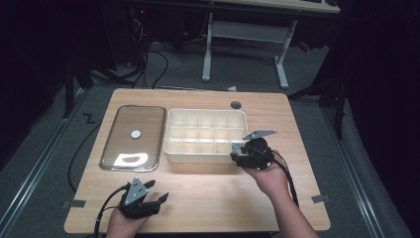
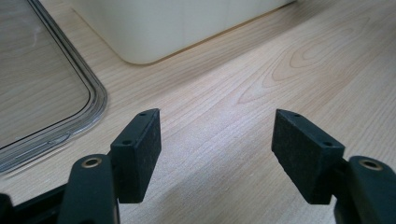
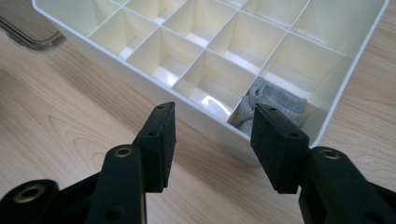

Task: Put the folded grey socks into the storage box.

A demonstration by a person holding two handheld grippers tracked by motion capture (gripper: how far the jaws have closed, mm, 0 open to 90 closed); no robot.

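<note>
A cream box (image 1: 206, 111) split into several compartments stands mid-table. A crumpled grey cloth (image 3: 273, 105) lies in its near right corner compartment; the other compartments look bare. My right gripper (image 1: 236, 154) hovers at the box's near right corner. In the right gripper view its jaws (image 3: 212, 126) stand open just short of the box wall (image 3: 140, 77), with nothing between them. My left gripper (image 1: 157, 191) rests low near the table's front edge, left of centre, and is open (image 2: 217, 140) over bare wood.
A clear plastic lid (image 1: 143, 121) with a small white disc (image 1: 135, 133) lies flat left of the box; its rounded corner (image 2: 88, 107) is close to my left gripper. The wooden table (image 1: 208, 193) has free room along the front. Desk legs and cables are on the floor beyond.
</note>
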